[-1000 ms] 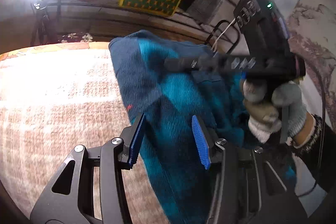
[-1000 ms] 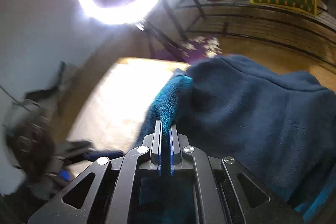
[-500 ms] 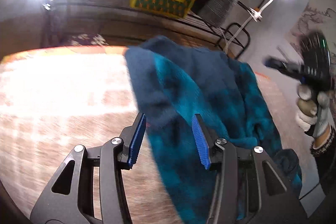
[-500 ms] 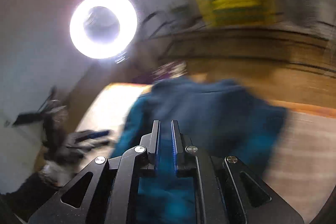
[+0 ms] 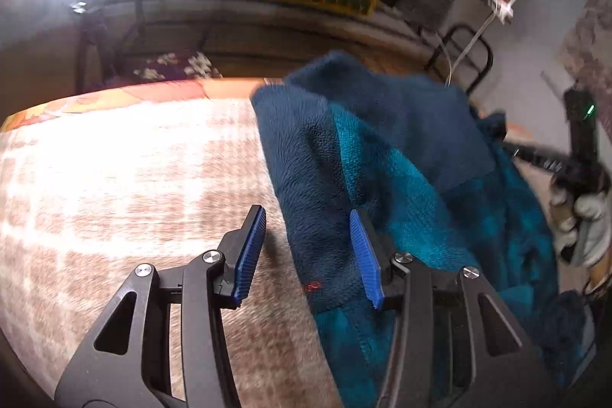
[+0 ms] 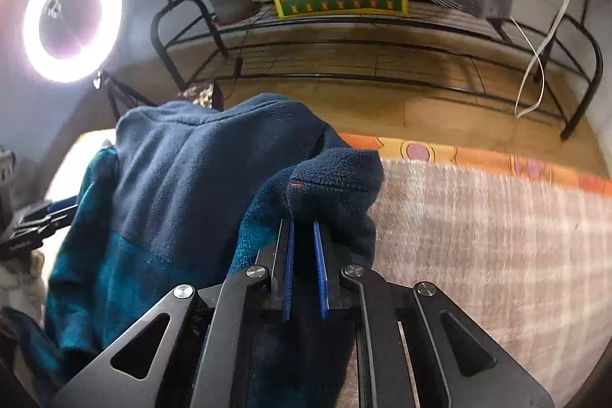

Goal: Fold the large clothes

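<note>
The right gripper (image 6: 304, 255) is just easing open, its narrow jaws apparently off the fleece (image 6: 199, 178) beneath. The left gripper (image 5: 306, 247) is gaping over the fleece's edge, unpinched. The fleece is lying heaped on the blanket (image 6: 497, 236).

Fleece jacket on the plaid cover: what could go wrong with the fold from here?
1. The right gripper has just been opening its jaws at the fleece jacket's turned-over corner. Released while the corner stands raised, it could flop back.
2. The left gripper is open astride the jacket's edge. Closing here might pinch several bunched layers and drag the pile across the plaid cover.
</note>
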Tool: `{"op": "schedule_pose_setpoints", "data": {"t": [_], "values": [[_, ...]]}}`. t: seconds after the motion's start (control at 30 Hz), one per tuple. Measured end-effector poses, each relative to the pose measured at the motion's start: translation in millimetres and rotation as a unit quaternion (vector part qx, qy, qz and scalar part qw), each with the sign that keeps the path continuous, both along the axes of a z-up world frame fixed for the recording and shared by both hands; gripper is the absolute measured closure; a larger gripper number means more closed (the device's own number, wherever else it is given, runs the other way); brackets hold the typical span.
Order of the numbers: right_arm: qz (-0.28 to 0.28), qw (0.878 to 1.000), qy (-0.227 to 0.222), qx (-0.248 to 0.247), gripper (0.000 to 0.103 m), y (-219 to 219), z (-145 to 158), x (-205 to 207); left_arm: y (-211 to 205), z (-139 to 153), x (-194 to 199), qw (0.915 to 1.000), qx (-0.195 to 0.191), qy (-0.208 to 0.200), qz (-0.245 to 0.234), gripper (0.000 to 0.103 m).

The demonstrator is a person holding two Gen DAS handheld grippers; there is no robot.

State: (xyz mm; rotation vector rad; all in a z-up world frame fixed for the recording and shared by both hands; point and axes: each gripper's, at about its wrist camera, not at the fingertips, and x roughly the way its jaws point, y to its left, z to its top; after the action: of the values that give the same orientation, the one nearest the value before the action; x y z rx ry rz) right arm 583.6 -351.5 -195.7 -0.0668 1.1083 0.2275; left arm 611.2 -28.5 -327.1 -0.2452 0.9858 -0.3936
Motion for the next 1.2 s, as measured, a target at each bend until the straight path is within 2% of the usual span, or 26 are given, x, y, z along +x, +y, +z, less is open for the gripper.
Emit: {"op": "schedule_pose_setpoints", "data": {"t": [0.03, 0.1, 0.13, 0.17, 0.23, 0.37, 0.43, 0.5, 0.6, 0.63, 0.67, 0.73, 0.77, 0.8, 0.83, 0.9, 1.1, 1.2], "values": [[0.007, 1.000, 0.001, -0.001, 0.092, -2.2, 5.2, -2.7, -0.1, 1.9, -0.5, 1.0000, 0.004, -0.008, -0.001, 0.057], [0.010, 1.000, -0.017, 0.011, 0.087, -18.2, 17.1, -9.0, 9.7, 5.5, 0.9, 0.9999, -0.013, -0.009, 0.006, 0.057], [0.003, 0.999, -0.026, 0.020, 0.072, -24.2, 18.8, -9.0, 15.8, 5.8, 2.7, 0.9996, -0.020, -0.009, 0.015, 0.054], [-0.009, 0.999, -0.038, 0.033, 0.051, -34.8, 21.2, -9.2, 25.7, 6.0, 6.0, 0.9990, -0.033, -0.006, 0.029, 0.054], [-0.031, 0.997, -0.050, 0.057, 0.040, -53.3, 21.2, -7.9, 39.3, 4.2, 11.0, 0.9974, -0.052, 0.005, 0.049, 0.053], [-0.062, 0.994, -0.021, 0.088, 0.040, -65.0, -3.6, 8.0, 37.8, -6.6, 31.2, 0.9955, -0.069, 0.034, 0.055, 0.053], [-0.052, 0.993, -0.014, 0.102, 0.040, -58.2, -11.8, 14.7, 26.8, -6.7, 39.3, 0.9956, -0.070, 0.032, 0.053, 0.053], [-0.037, 0.995, -0.020, 0.093, 0.040, -45.7, -12.6, 19.5, 15.6, -4.9, 45.6, 0.9965, -0.062, 0.033, 0.045, 0.053], [-0.029, 0.995, -0.014, 0.093, 0.042, -36.2, -13.8, 29.3, 1.5, -2.1, 56.2, 0.9975, -0.043, 0.032, 0.047, 0.053], [-0.025, 0.995, -0.009, 0.100, 0.048, -34.1, -14.5, 32.6, -0.5, -1.8, 58.4, 0.9973, -0.048, 0.026, 0.049, 0.053], [-0.022, 0.994, -0.004, 0.104, 0.062, -33.2, -16.0, 34.5, -2.8, -1.5, 60.3, 0.9972, -0.047, 0.026, 0.052, 0.053], [-0.016, 0.994, 0.003, 0.106, 0.073, -29.3, -17.5, 36.6, -8.8, -1.7, 60.4, 0.9975, -0.042, 0.023, 0.052, 0.069], [-0.013, 0.994, 0.001, 0.106, 0.083, -27.1, -16.0, 36.0, -13.2, -0.8, 60.2, 0.9978, -0.040, 0.021, 0.050, 0.074], [-0.011, 0.994, 0.002, 0.108, 0.088, -25.5, -14.4, 36.2, -16.8, 0.8, 61.2, 0.9982, -0.037, 0.016, 0.043, 0.089], [-0.010, 0.994, 0.002, 0.110, 0.091, -23.7, -12.1, 36.2, -20.1, 2.4, 61.0, 0.9986, -0.033, 0.012, 0.039, 0.092], [-0.005, 0.995, -0.007, 0.101, 0.093, -19.1, -3.2, 34.7, -26.6, 9.2, 57.5, 0.9992, -0.016, -0.002, 0.037, 0.094], [0.001, 0.991, -0.045, 0.130, 0.094, -22.2, 35.3, 20.4, -16.7, 42.2, 38.2, 0.9967, -0.060, -0.037, 0.039, 0.096], [0.003, 0.988, -0.062, 0.140, 0.094, -24.2, 58.2, 9.6, -14.0, 66.6, 25.0, 0.9957, -0.065, -0.060, 0.027, 0.096]]}}
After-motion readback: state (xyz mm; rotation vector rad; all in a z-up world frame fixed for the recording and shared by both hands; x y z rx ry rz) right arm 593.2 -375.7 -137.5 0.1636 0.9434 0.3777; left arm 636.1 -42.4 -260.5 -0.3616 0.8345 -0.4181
